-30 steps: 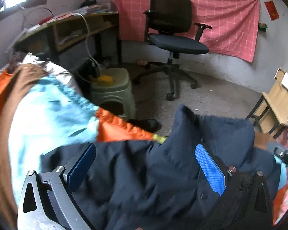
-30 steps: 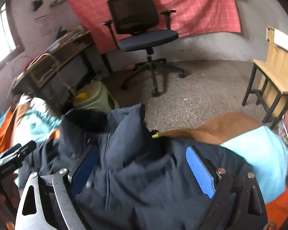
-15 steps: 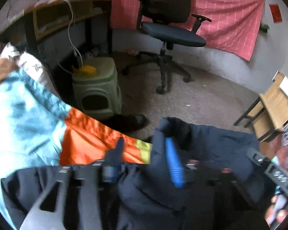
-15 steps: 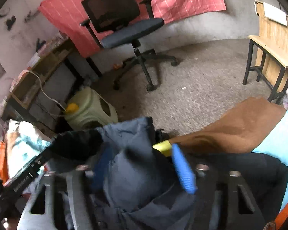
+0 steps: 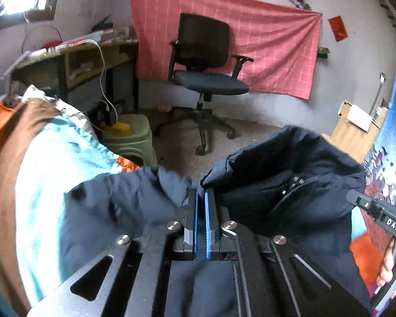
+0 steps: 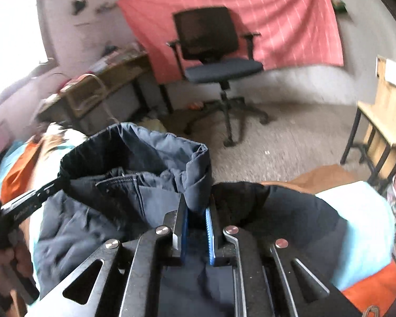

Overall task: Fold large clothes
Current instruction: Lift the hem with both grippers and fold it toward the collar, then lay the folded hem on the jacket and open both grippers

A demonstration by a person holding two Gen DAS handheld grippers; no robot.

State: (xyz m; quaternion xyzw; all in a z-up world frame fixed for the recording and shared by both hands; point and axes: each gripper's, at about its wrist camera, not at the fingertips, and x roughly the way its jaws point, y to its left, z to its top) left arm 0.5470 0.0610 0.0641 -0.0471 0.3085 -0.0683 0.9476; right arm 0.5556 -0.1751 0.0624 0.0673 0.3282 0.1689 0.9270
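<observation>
A dark navy padded jacket lies bunched on a bed with a light blue, orange and brown cover. My left gripper is closing its last bit, and its blue pads pinch a thin fold of the jacket's edge. In the right wrist view my right gripper is also closing tight, with a thick fold of the jacket near the collar and zip squeezed between its pads. The jacket's edge is lifted between the two grippers. Each gripper shows in the other's view: the right gripper, the left gripper.
Beyond the bed's edge stand a black office chair, a green plastic stool and a cluttered desk at the left. A wooden chair is at the right. A red cloth hangs on the wall. A hand grips the right tool.
Both grippers went from wide open over the jacket to shut on its fabric. They rose and pulled the jacket's edge up off the bed.
</observation>
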